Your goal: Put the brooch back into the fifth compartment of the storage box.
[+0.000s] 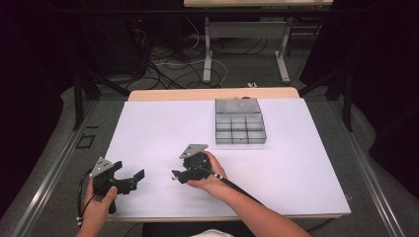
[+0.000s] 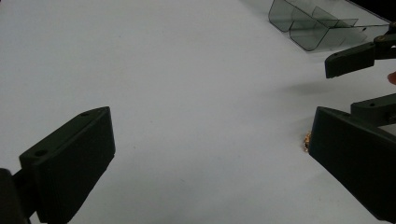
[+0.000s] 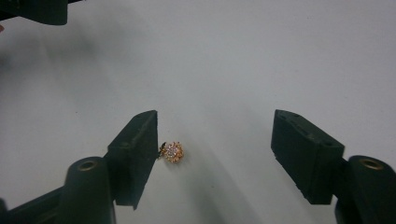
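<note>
Hovering low over the white sheet (image 1: 296, 163), the right gripper (image 3: 215, 140) has its jaws spread around one small gold bead (image 3: 173, 152), which lies flat on the sheet just beside one jaw and well apart from the other; nothing is pinched. The bead looks round, a studded cluster with a tiny dark stub toward the near jaw, so its long axis is hard to tell. The left gripper (image 1: 129, 178) sits near the sheet's front left corner, jaws spread wide and holding nothing, aimed toward the bead (image 2: 307, 141). Bare sheet lies open on every side of the bead, with wide room to the right edge. One grey divided box (image 1: 240, 128) stands near the far edge, well apart from both grippers. Count: two grippers, one bead, one box
</note>
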The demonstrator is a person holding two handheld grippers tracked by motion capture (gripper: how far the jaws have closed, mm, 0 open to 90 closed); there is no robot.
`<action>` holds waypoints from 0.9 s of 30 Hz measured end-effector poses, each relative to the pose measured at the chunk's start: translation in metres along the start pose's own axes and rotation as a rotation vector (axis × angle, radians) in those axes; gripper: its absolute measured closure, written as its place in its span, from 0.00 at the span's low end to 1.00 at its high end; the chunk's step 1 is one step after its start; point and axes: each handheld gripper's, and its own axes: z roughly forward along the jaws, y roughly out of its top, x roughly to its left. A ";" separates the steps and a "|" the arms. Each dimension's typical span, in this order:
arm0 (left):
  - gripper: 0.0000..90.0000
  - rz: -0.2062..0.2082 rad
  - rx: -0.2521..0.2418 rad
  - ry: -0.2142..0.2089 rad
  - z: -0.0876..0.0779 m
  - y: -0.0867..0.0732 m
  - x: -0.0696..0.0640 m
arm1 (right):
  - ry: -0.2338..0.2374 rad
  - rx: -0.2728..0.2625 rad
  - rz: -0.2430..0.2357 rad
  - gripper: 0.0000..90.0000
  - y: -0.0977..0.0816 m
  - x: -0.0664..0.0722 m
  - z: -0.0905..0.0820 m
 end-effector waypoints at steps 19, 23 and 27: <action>0.01 -0.010 0.001 -0.001 0.000 0.000 0.001 | 0.083 0.035 0.016 0.57 -0.005 0.002 0.019; 0.01 -0.010 0.002 0.000 0.000 0.000 0.002 | 0.096 0.043 0.009 0.59 -0.007 0.003 0.022; 0.01 -0.011 0.003 0.000 0.000 0.000 0.002 | 0.101 0.053 0.007 0.61 -0.007 0.005 0.023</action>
